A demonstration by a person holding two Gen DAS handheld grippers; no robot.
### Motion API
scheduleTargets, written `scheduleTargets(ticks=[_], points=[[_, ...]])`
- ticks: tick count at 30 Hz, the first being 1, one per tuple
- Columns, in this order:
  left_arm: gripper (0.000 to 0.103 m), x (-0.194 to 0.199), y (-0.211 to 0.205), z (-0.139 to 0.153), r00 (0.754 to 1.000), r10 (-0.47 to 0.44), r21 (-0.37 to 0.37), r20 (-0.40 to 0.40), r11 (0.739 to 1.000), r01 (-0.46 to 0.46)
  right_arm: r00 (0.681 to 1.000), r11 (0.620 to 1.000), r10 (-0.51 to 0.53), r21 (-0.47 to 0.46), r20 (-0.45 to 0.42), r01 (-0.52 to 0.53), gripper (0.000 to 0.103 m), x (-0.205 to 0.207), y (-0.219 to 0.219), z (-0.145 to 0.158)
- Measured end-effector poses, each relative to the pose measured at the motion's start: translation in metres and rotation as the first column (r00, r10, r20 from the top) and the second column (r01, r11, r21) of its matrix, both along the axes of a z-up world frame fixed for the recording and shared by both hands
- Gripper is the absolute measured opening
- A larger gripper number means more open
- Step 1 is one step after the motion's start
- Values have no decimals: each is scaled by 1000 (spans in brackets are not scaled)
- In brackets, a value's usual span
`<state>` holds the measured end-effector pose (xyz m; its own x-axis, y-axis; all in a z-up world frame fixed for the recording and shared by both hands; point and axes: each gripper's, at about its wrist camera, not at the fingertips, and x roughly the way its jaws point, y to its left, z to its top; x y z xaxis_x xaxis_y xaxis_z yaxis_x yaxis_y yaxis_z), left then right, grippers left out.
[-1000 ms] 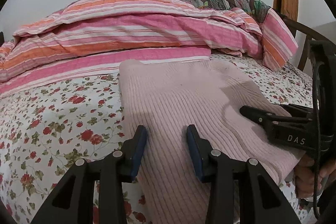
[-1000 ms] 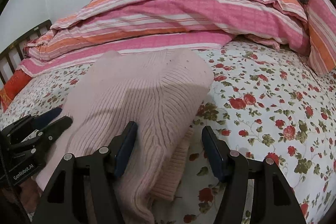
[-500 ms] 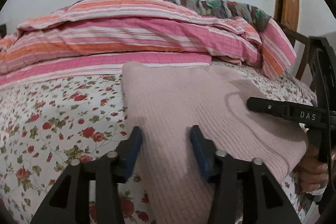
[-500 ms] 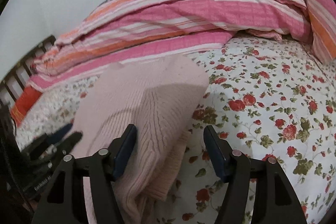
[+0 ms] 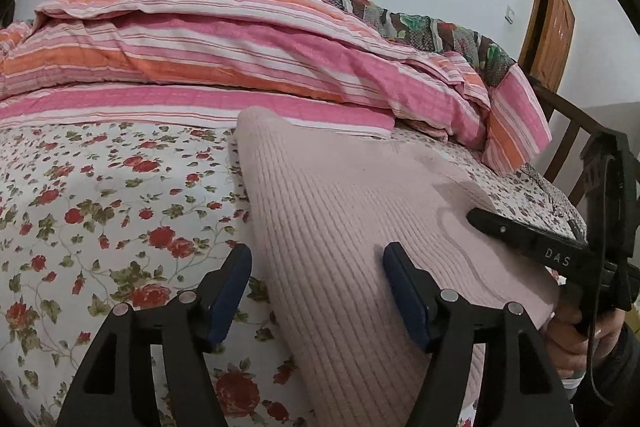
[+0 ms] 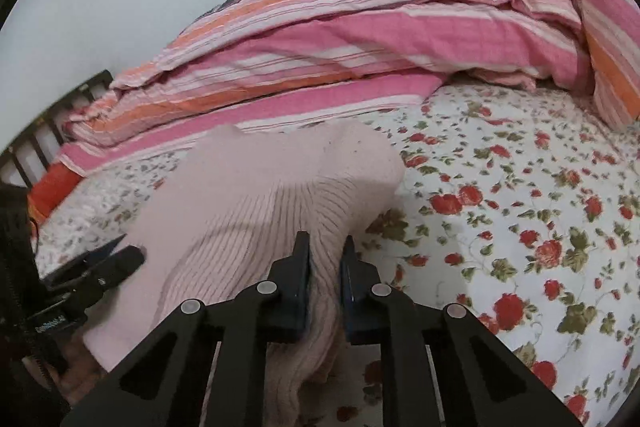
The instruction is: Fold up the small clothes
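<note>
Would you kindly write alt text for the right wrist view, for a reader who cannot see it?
The right claw is shut on a fold of a pale pink ribbed sweater lying on a rose-print bedsheet. The left claw shows at the left edge beside the sweater, and a pink-and-orange striped quilt is piled behind.

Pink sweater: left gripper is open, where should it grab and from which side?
Probably the near left edge of the pink sweater, approached low from the near side. That ribbed edge already lies between the fingers of the open left gripper, over the floral sheet. The right gripper is already shut on the opposite near edge, so a matching grip would lift the hem evenly.
</note>
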<state>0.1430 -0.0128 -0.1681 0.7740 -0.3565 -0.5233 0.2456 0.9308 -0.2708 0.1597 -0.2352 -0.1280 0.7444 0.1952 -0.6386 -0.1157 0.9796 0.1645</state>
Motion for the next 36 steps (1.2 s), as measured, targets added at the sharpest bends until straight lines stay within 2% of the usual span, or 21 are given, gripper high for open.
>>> scheduleTargets(ticks=[2,5,8,9,11,15,17,20,28,36], points=[[68,0,4,3,1000,5,-15,-11,1000,-6,1000,999,-8,-42,6,8,27,-1,5,10],[65,7,8,14,1000,20,-16,-20,1000,-20,998,1000,13,2,54,-14,28,-3,2,27],[61,28,-1,26,999,25,48,-39,999,-23,998,1000,8,-1,65,-8,28,11,3,36],[61,37,-7,27,998,36,96,-61,995,-30,999,1000,12,5,46,-12,28,20,4,37],[61,47,-13,25,996,36,140,-82,990,-24,1000,1000,23,-19,15,-23,28,32,9,32],[67,54,-19,9,995,39,171,-90,985,-23,997,981,-23,-194,-78,7,27,55,19,-5],[68,53,-19,4,995,46,162,-86,986,-32,998,977,-42,-210,-36,33,27,49,18,-12],[70,52,-18,2,995,51,146,-88,988,-38,998,971,-51,-235,-24,44,27,46,20,-14],[70,54,-21,3,996,60,175,-69,983,-47,999,980,-45,-197,-28,39,29,50,14,-16],[70,55,-21,2,996,55,169,-72,985,-43,999,983,-42,-181,-24,36,29,51,12,-16]])
